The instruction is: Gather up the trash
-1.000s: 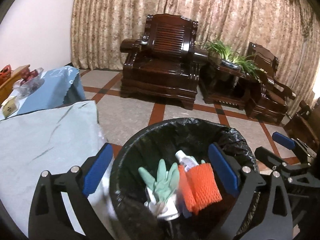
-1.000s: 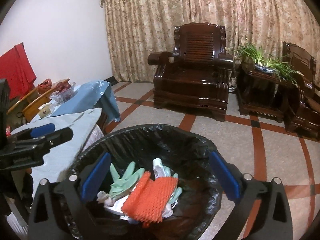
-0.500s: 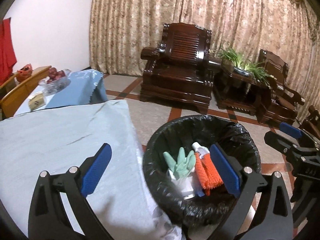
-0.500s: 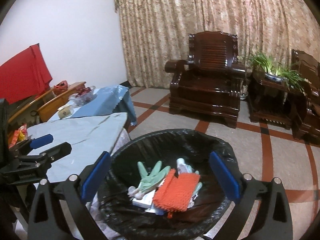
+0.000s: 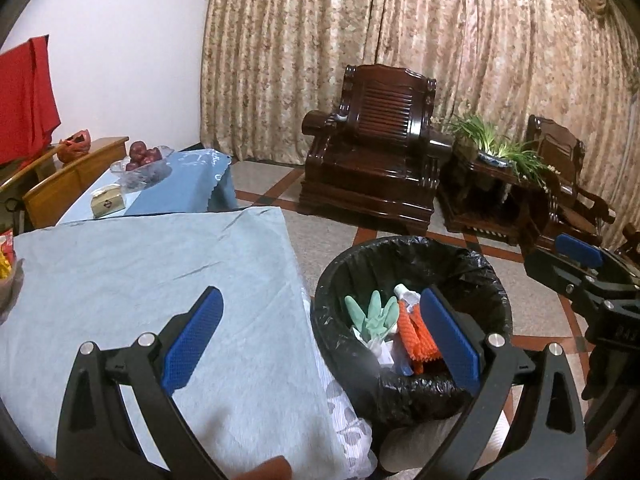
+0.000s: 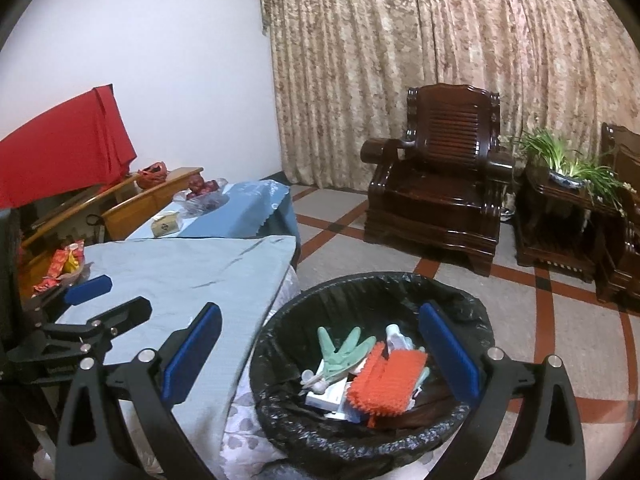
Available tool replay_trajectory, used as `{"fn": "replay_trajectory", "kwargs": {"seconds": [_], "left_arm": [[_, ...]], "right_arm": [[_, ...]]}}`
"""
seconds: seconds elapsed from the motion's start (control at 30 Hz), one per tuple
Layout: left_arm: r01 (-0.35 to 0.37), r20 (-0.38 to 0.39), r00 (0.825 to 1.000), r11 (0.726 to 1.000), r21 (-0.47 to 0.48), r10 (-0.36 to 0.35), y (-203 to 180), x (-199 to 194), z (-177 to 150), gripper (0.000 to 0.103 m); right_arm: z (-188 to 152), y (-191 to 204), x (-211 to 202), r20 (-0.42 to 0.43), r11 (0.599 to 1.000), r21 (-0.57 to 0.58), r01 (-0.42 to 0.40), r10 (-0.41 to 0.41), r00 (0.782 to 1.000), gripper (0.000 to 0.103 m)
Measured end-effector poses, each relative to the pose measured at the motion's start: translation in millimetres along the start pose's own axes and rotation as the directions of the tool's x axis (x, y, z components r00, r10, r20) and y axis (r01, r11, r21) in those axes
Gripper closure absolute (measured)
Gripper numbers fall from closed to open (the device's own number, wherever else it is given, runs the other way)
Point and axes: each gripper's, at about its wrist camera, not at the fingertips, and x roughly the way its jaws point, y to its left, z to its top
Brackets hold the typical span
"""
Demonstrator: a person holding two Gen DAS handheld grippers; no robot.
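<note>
1. Trash bin (image 5: 412,394) with black liner stands on the tiled floor (image 6: 460,276), just beside the corner of the table (image 5: 120,280) covered in a pale blue cloth.
2. Bin holds trash: a mint green glove (image 6: 340,350) fingers up, an orange foam net (image 6: 386,382) right of it, a white bottle (image 6: 394,336) behind the net, and white paper scraps (image 6: 324,396) below the glove.
3. Left gripper (image 5: 320,340) is wide open, nothing between its blue pads (image 5: 192,338); left pad over the cloth, right pad over the bin's inside.
4. Right gripper (image 6: 320,356) is also wide open and holds nothing; the glove and net show in the gap, down inside the bin and not touched.
5. Each gripper shows at the edge of the other's view: the right one at the right edge of the left wrist view, the left one at the left edge of the right wrist view.
6. Table top near the bin is bare cloth; snack wrappers (image 6: 64,266) lie at its far left edge.
7. Behind it, a second table with a blue cloth (image 5: 180,188) carries a glass bowl of red fruit (image 5: 142,164) and a small box (image 5: 107,200).
8. Background: dark wooden armchair (image 5: 376,168), potted plant (image 5: 496,148) on a side table, patterned curtains (image 5: 400,40), red cloth (image 6: 64,148) at left.
</note>
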Motion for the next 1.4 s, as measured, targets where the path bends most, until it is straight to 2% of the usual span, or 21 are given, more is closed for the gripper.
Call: {"fn": "replay_trajectory", "kwargs": {"seconds": [0.57,1.4], "left_arm": [[-0.016,0.055,0.998,1.000,-0.009,0.017,7.3,-30.3,-1.3,0.007],[-0.018,0.057,0.998,1.000,-0.007,0.019,10.5,-32.5,-1.4,0.007]], "right_arm": [[-0.2,21.9,-12.0,0.013,0.998,-0.057,-0.021,0.021,1.000,0.006],[-0.7,25.1,-9.9,0.011,0.998,-0.056,-0.024,0.025,1.000,0.006]]}}
